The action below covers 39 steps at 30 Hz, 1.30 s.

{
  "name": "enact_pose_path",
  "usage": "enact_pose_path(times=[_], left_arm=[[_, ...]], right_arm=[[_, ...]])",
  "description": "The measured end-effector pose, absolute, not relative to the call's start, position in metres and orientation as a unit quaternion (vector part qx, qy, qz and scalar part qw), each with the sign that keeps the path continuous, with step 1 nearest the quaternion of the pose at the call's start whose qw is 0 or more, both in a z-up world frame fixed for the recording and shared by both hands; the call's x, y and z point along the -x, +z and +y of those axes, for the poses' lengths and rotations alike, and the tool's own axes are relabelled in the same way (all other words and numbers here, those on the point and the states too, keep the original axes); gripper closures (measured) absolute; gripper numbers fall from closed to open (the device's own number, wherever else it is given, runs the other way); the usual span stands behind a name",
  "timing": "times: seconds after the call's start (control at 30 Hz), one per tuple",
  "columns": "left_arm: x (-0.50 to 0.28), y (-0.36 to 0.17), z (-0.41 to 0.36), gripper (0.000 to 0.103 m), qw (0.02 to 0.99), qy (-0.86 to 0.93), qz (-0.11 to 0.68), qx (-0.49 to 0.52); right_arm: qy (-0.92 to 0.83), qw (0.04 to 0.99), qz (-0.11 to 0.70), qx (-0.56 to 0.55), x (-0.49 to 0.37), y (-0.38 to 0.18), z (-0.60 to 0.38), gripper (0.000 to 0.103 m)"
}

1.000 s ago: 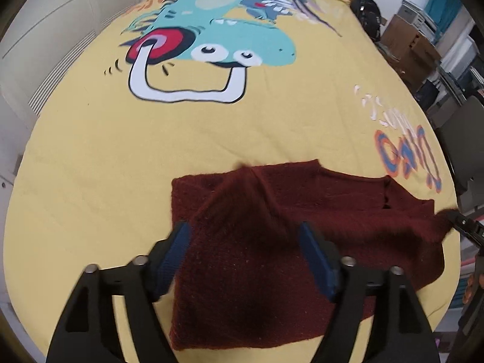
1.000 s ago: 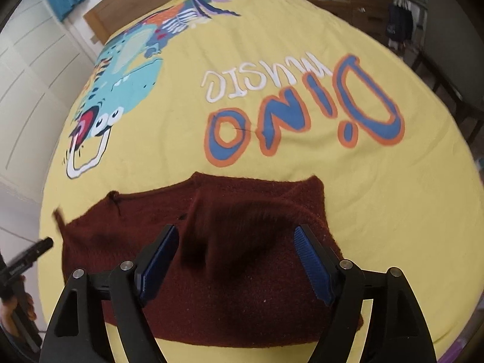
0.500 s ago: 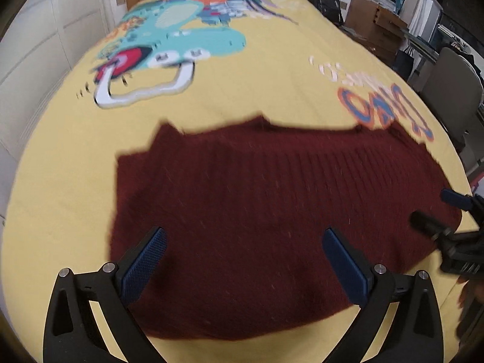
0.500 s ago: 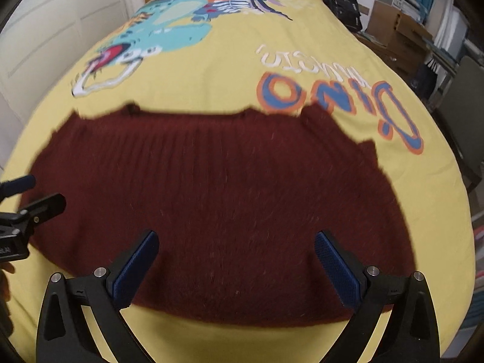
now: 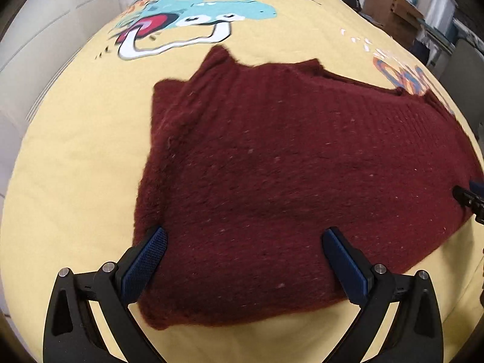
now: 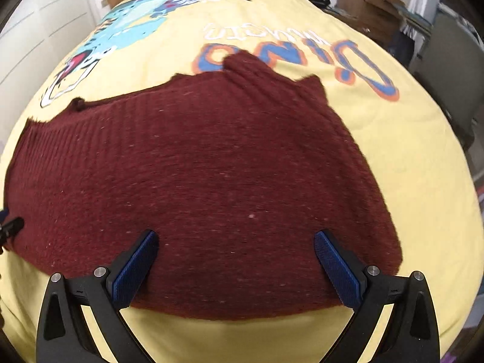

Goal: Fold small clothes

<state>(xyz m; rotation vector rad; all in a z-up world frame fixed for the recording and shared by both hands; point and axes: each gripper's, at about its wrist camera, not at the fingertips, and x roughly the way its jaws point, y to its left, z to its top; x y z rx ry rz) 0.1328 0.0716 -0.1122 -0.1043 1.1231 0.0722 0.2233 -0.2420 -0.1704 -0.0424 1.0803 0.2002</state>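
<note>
Directly ahead of both tongs, a dark red knitted sweater lies spread flat on a bed with a yellow dinosaur-print cover. Its long axis runs left to right across each frame. The left tongs hover with fingers wide apart and empty over the garment's lower left area in the left view; the right tongs hover likewise, apart and empty, over its lower centre in the right view. Each seems equally near the bottom hem. Bare cover surrounds the sweater, with ample room toward the top of both frames.
</note>
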Motion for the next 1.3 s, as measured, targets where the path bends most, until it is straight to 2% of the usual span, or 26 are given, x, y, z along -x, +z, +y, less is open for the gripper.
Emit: enact_pose_path(times=[0.23,0.4,0.6,0.7,1.07,1.3], left_arm=[[-0.135,-0.116,0.075,0.001,0.845,0.036,0.53,0.064],[-0.139,-0.108,0.079,0.001,0.828,0.016,0.557,0.069],[-0.134,-0.073,0.113,0.001,0.823,-0.012,0.54,0.177],[-0.133,-0.07,0.132,0.001,0.817,0.007,0.546,0.185],[-0.133,-0.13,0.163,0.001,0.77,0.001,0.588,0.247],[-0.147,-0.139,0.143,0.002,0.778,-0.021,0.59,0.216]], right_arm=[[0.103,0.863,0.494,0.028,-0.218,-0.176,-0.241,0.0],[0.104,0.862,0.495,0.037,-0.209,-0.161,-0.235,0.0],[0.108,0.853,0.508,0.042,-0.193,-0.138,-0.227,0.0],[0.109,0.853,0.51,0.038,-0.181,-0.13,-0.228,0.0],[0.096,0.846,0.524,0.027,-0.146,-0.129,-0.248,0.0],[0.078,0.846,0.527,0.015,-0.141,-0.129,-0.267,0.0]])
